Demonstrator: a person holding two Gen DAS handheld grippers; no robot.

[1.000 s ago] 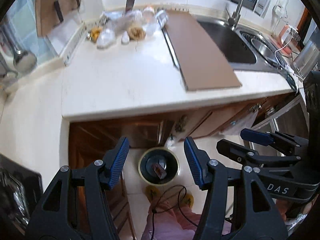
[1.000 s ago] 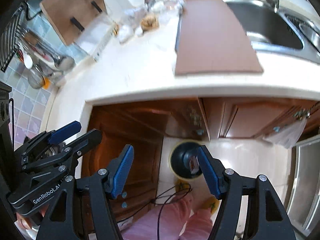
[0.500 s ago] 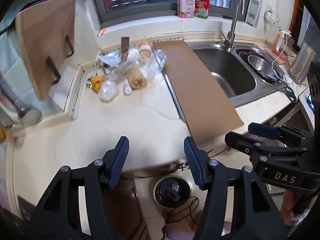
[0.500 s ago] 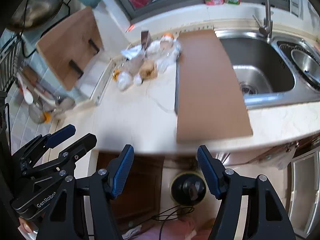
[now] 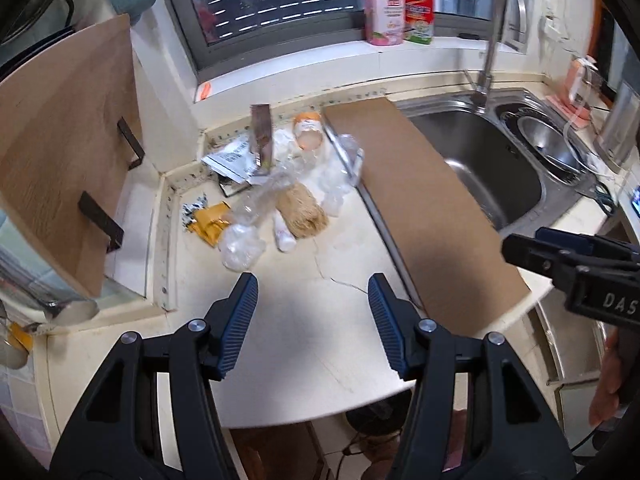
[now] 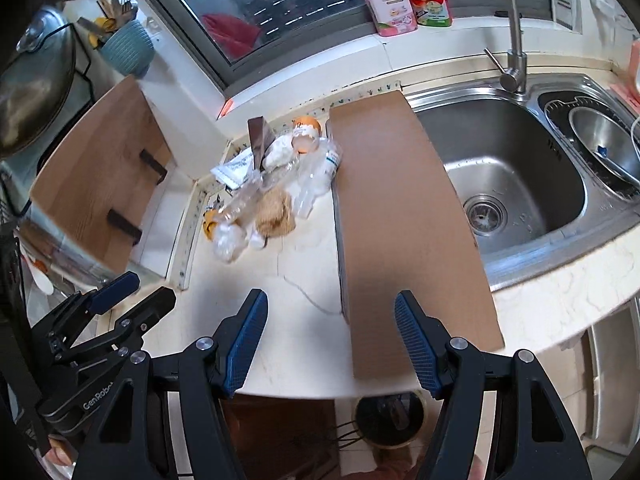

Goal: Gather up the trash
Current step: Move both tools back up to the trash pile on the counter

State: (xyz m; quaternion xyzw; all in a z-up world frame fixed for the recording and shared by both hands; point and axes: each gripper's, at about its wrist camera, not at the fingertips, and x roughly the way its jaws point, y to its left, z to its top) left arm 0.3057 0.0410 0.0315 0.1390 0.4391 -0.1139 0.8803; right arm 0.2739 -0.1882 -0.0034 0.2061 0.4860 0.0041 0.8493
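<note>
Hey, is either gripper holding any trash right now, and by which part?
Nothing is held. The left gripper and right gripper are both open and empty, short of the trash pile.

Both wrist cameras look down from above the cream stone tabletop [image 5: 320,264] edge toward the window, sharing the flat brown cardboard sheet [image 6: 404,216].
</note>
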